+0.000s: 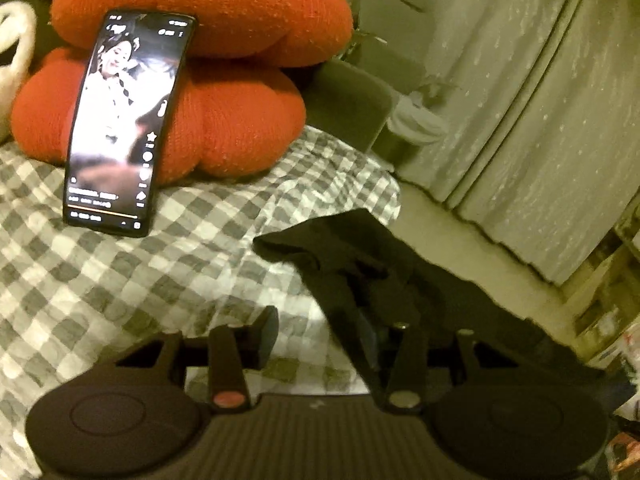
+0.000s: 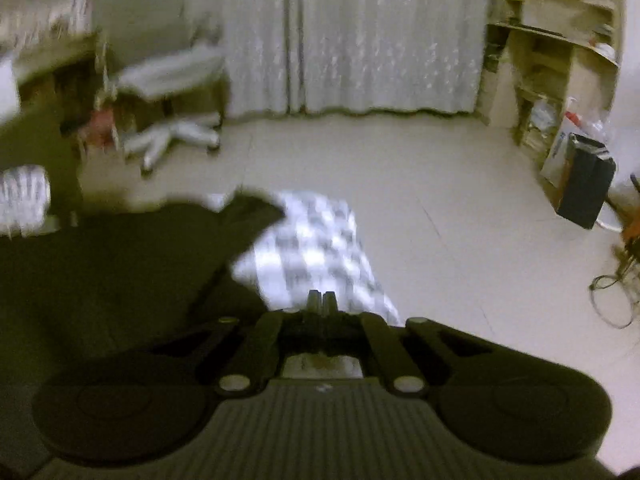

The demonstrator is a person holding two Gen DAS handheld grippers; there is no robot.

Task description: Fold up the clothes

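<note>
Left wrist view, left to right. A white plush object (image 1: 14, 68) at the frame edge; two stacked orange cushions (image 1: 192, 76) resting on a grey-and-white checked bedspread (image 1: 120, 280); a phone (image 1: 126, 124) propped upright against the cushions, its screen lit with a video whose captions are too blurred to read. Right of the bed edge, pale floor (image 1: 440, 216) and long pale curtains (image 1: 520, 100). The dark garment (image 1: 360, 264) lies crumpled at the bed's right edge. The left gripper (image 1: 320, 332) stands with its jaws apart; the right finger is buried against the dark cloth, and whether it presses the fabric cannot be told.

Right wrist view, left to right. The same dark garment (image 2: 120, 264) spreads over the left of the checked bedspread (image 2: 316, 240); beyond it a white office-chair base (image 2: 172, 140), closed curtains (image 2: 360, 40), bare pale floor (image 2: 440, 200), wooden shelving (image 2: 560, 60) holding indistinct items, and a dark bag (image 2: 586, 184) with no legible label. The right gripper (image 2: 321, 300) has its fingers pressed together, with nothing visible between them.
</note>
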